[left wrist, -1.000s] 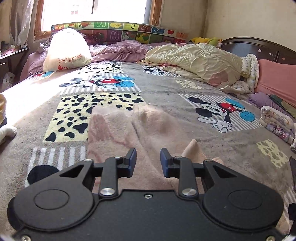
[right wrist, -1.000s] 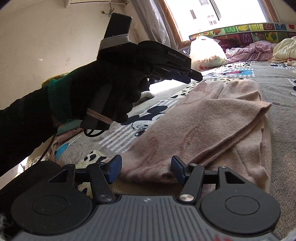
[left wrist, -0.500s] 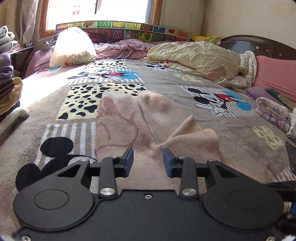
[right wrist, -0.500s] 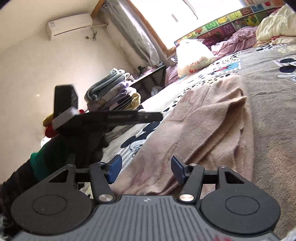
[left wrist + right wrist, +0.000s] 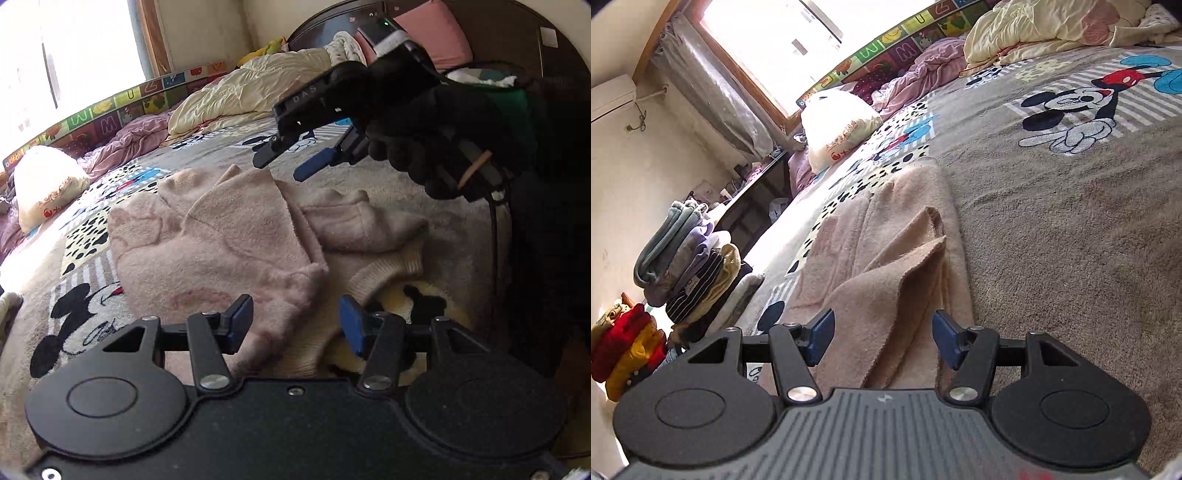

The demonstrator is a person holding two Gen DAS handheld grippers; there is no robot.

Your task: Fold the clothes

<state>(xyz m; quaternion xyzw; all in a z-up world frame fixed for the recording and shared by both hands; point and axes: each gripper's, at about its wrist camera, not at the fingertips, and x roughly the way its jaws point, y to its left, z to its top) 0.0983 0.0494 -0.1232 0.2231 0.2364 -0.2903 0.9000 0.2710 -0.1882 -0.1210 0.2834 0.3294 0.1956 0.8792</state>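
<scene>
A pink fleece garment (image 5: 229, 236) lies partly folded on the bed, one flap laid over its body and a ribbed cuff (image 5: 388, 269) sticking out on the right. My left gripper (image 5: 295, 325) is open, low over the garment's near edge, nothing between its fingers. In the left wrist view a black-gloved hand (image 5: 424, 147) holds my right gripper (image 5: 290, 164) open in the air above the garment's far side. From the right wrist view, the right gripper (image 5: 882, 336) stands open above a raised fold of the pink garment (image 5: 886, 251).
The bed carries a grey cartoon-mouse blanket (image 5: 1071, 206). A stack of folded clothes (image 5: 687, 266) and red and yellow clothes (image 5: 624, 343) sit at the bed's left side. A white bag (image 5: 838, 125) and a cream duvet (image 5: 1052, 26) lie further back.
My left gripper has opened wider and swung to face across the garment toward the right hand. The right gripper has tilted, and the left hand has left its view.
</scene>
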